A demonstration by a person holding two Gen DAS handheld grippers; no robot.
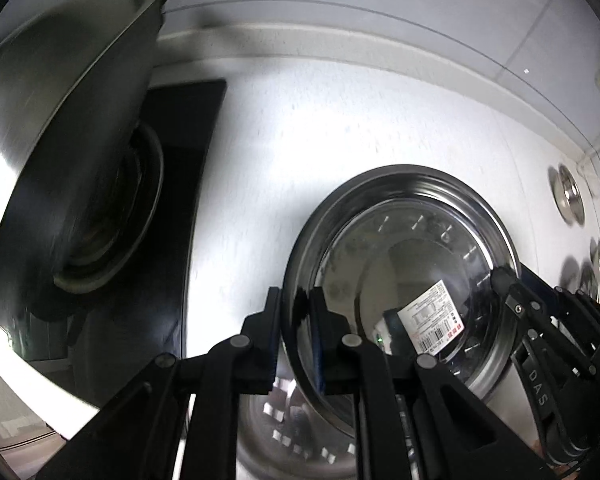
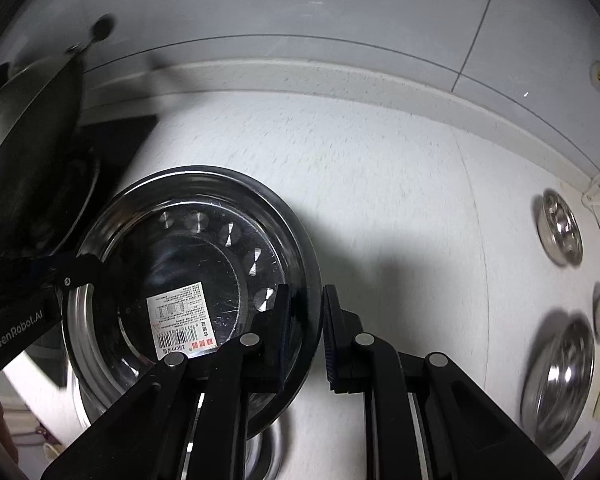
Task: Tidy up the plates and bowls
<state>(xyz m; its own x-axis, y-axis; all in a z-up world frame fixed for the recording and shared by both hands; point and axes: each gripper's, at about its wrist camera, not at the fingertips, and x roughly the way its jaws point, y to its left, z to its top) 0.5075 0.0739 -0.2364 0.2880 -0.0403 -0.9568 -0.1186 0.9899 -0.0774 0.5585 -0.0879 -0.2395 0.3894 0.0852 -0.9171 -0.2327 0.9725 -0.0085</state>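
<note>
Both grippers clamp their fingers on opposite rims of one steel bowl (image 2: 192, 264): left gripper (image 1: 296, 344), right gripper (image 2: 306, 340). It hangs above the white desk (image 2: 380, 200). Thin, stiff, light and probably slippery; the rim gives best purchase. More bowls (image 2: 560, 232) lie far right.

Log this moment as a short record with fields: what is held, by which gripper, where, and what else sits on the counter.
held item: steel bowl with a barcode sticker inside
left gripper: shut on the bowl's rim
right gripper: shut on the opposite rim
under it: another steel bowl
counter: white, speckled
far right: more steel bowls
left side: wok on a black cooktop
</note>
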